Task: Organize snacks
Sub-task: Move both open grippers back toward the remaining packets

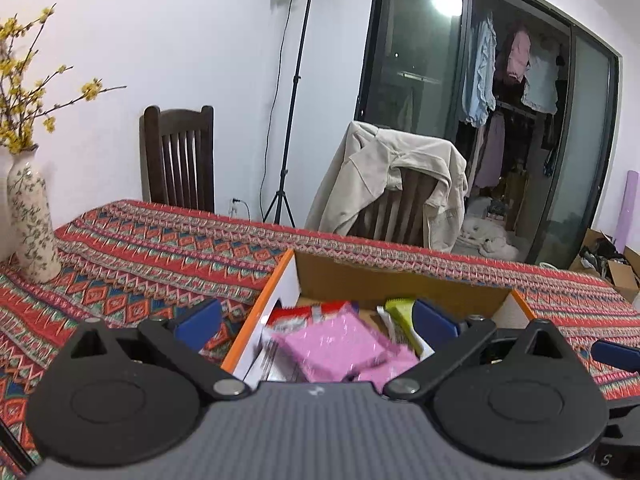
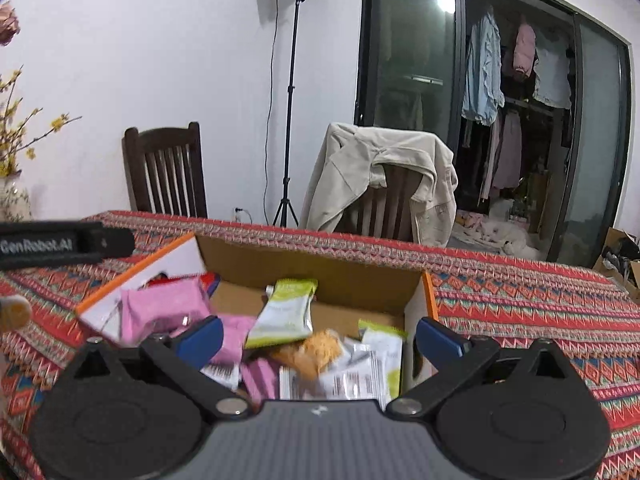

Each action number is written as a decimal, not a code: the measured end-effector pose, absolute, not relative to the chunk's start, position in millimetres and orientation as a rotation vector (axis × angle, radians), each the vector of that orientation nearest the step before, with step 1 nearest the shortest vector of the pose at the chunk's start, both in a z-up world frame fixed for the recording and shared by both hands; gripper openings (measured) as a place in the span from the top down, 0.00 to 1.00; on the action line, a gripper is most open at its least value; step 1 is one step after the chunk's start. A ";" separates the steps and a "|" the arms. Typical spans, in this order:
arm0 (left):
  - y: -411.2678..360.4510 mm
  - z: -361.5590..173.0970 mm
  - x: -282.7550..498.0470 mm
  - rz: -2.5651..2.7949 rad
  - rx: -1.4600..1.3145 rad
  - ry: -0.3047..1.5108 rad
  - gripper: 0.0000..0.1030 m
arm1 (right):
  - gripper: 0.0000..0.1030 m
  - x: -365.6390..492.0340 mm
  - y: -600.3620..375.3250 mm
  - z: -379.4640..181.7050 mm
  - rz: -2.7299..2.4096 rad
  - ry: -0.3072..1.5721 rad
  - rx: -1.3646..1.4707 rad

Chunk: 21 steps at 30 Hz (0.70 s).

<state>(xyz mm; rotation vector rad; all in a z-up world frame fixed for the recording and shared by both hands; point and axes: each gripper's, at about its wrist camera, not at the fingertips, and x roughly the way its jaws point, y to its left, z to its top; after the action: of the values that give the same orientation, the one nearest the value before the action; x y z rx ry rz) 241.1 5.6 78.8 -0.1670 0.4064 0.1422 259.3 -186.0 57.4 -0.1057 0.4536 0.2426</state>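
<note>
Pink (image 2: pixel 160 308), green-and-white (image 2: pixel 286 312) and orange (image 2: pixel 316 350) snack packets lie jumbled inside an open cardboard box (image 2: pixel 304 268) on the patterned table (image 2: pixel 520 292). Above the box, the left hand-held gripper (image 1: pixel 320 320) and the right hand-held gripper (image 2: pixel 320 338) are both spread wide, pinching nothing.

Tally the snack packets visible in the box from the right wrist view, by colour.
Inside the cardboard box:
Pink packets: 3
Green-and-white packets: 2
Orange snack: 1
Red packet: 1, mostly hidden
Silver-white packet: 1
Total: 8 visible; overlaps may hide more.
</note>
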 end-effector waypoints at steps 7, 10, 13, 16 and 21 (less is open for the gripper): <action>7.4 60.9 213.6 0.133 -0.145 0.475 0.00 | 0.00 230.7 -195.1 32.0 0.229 0.527 -0.138; 6.1 46.6 204.8 0.119 -0.136 0.513 0.00 | 0.00 225.1 -200.4 17.8 0.212 0.573 -0.138; 5.2 32.7 198.4 0.116 -0.137 0.528 0.00 | 0.00 225.1 -205.8 6.1 0.190 0.617 -0.124; 6.7 20.2 196.3 0.109 -0.149 0.537 0.00 | 0.00 230.9 -210.2 -1.9 0.169 0.644 -0.103; 10.5 7.9 195.2 0.088 -0.165 0.536 0.00 | 0.00 239.1 -207.2 -19.6 0.170 0.680 -0.105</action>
<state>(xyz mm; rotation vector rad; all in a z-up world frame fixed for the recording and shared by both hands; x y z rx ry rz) 195.2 10.5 7.9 -0.1650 0.5356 0.0878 239.1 -207.2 -19.6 -0.1054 0.6804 0.1695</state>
